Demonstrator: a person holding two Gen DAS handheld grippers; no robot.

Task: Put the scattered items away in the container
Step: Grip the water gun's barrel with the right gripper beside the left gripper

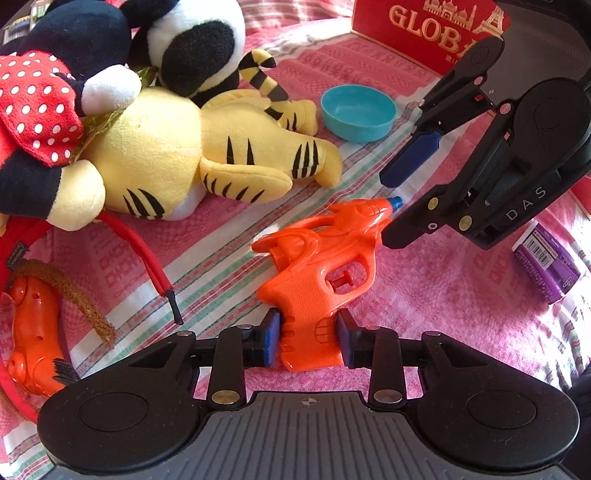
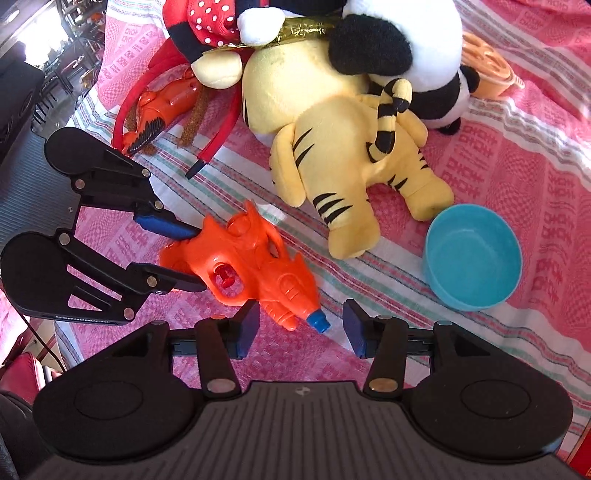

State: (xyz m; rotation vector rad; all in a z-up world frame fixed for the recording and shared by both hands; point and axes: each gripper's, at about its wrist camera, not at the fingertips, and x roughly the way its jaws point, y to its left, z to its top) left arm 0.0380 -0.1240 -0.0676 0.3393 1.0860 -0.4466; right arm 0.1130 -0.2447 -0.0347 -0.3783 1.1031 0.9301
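An orange toy water gun [image 1: 321,251] with a blue nozzle [image 2: 318,320] lies on a pink striped cloth [image 1: 443,295]. In the left wrist view my left gripper [image 1: 308,338] is shut on the gun's handle, a blue pad pressing each side. The right wrist view shows that same gripper [image 2: 195,258] clamping the handle from the left. My right gripper [image 2: 301,330] is open, with the nozzle in the gap and touching neither pad. From the left wrist view the right gripper [image 1: 386,206] straddles the muzzle end.
A yellow plush tiger [image 1: 166,147], a panda plush [image 1: 199,48] and a red polka-dot mouse plush [image 1: 33,99] are piled behind the gun. A teal bowl [image 2: 472,258] stands beside the tiger. A red box [image 1: 424,33], a purple packet [image 1: 546,266] and another orange toy [image 1: 33,332] lie around.
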